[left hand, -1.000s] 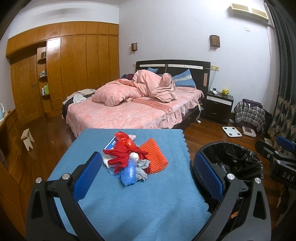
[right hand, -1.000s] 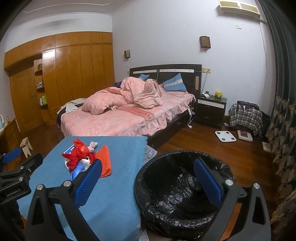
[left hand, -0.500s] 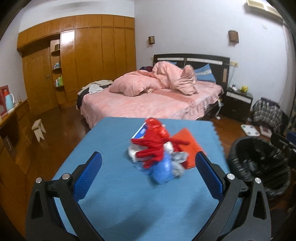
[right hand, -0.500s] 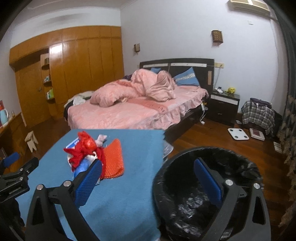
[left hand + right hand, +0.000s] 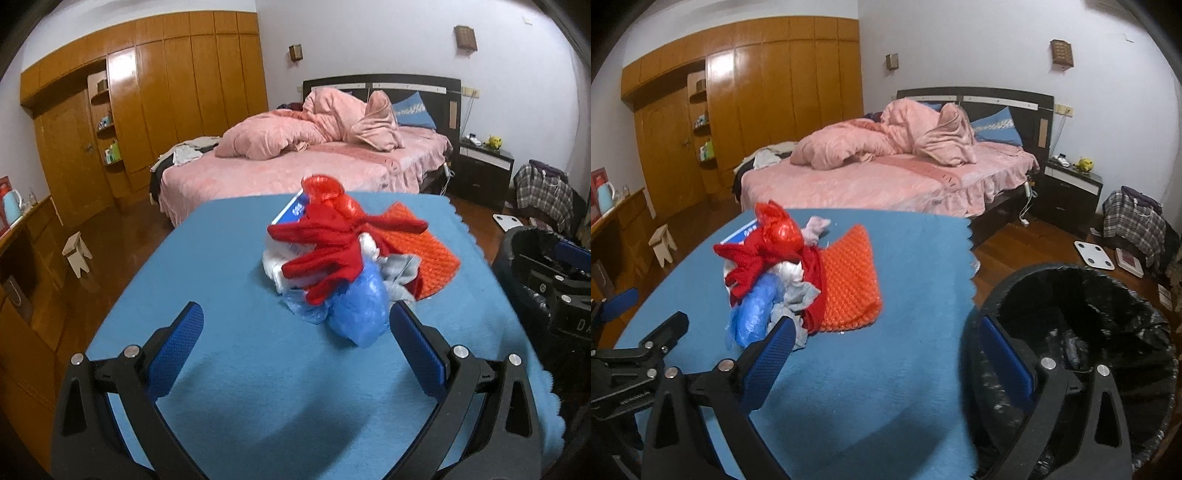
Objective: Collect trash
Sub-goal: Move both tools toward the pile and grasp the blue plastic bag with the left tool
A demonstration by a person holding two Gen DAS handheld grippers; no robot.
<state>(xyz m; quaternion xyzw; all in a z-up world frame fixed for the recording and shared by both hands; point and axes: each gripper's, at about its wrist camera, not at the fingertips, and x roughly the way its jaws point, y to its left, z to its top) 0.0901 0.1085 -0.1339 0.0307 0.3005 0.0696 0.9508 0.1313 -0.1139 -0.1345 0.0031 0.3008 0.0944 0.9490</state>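
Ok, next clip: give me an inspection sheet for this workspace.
Surface: blue cloth covers the table.
Job's things: trash pile of red, blue and white bags heaped mid-cloth, partly on an orange mat; black-lined bin stands off the cloth's right edge.
Clutter: nothing seen on the cloth beyond the pile.
Grippers: left gripper open, short of the pile; right gripper open, empty, between pile and bin.
Cables: white cord hangs by the bed, near the nightstand.
Surroundings: wooden wardrobe, small stool, floor scale, plaid bag.
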